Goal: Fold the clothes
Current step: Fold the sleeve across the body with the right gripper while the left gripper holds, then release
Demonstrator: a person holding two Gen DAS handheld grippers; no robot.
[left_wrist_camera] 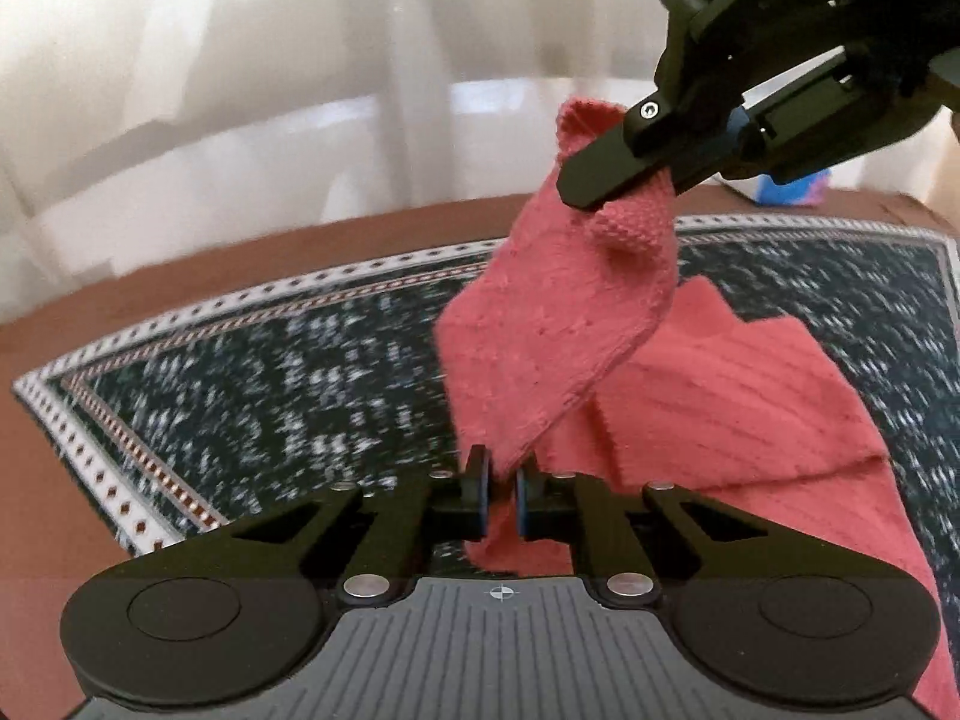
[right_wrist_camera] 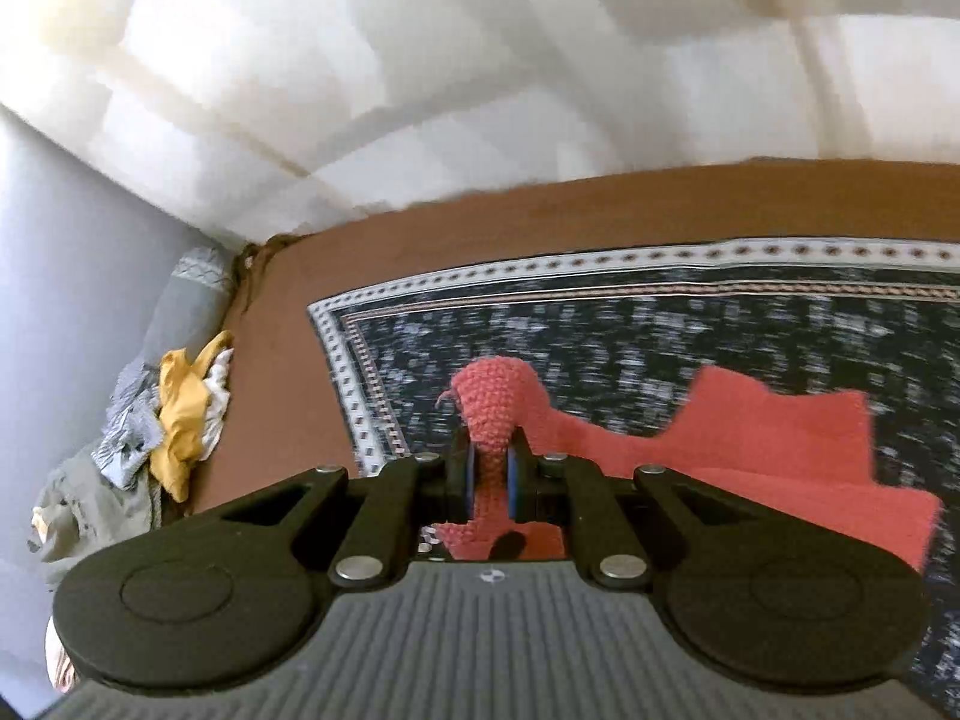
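Two hand-held grippers lift a red knitted garment (left_wrist_camera: 540, 354) off a dark patterned cloth (left_wrist_camera: 252, 378) with a white dotted border, which is spread over a brown bed surface (right_wrist_camera: 420, 240). The right gripper (right_wrist_camera: 489, 474) is clamped on a bunched ribbed edge of the knit, which bulges up between its blue pads; seen from the left wrist camera it holds that edge high, well above the cloth. The left gripper (left_wrist_camera: 501, 495) has its jaws drawn almost together on the thin lower edge of the raised flap; the fabric runs down between the pads, and they appear to pinch it. The rest of the garment lies flat on the patterned cloth, toward its right side, with a crease where the lifted part rises.

The risks are plain. The left gripper's hold is on a thin single edge near the pad tips, so a pull from the other hand could likely slip it free and drop the flap. The two grips stand at unequal heights, which could skew the fold. The loose knit may stretch or snag on a jaw. The patterned cloth could also drag along with the garment. A heap of unsorted clothes (right_wrist_camera: 174, 414) waits at the bed's left edge
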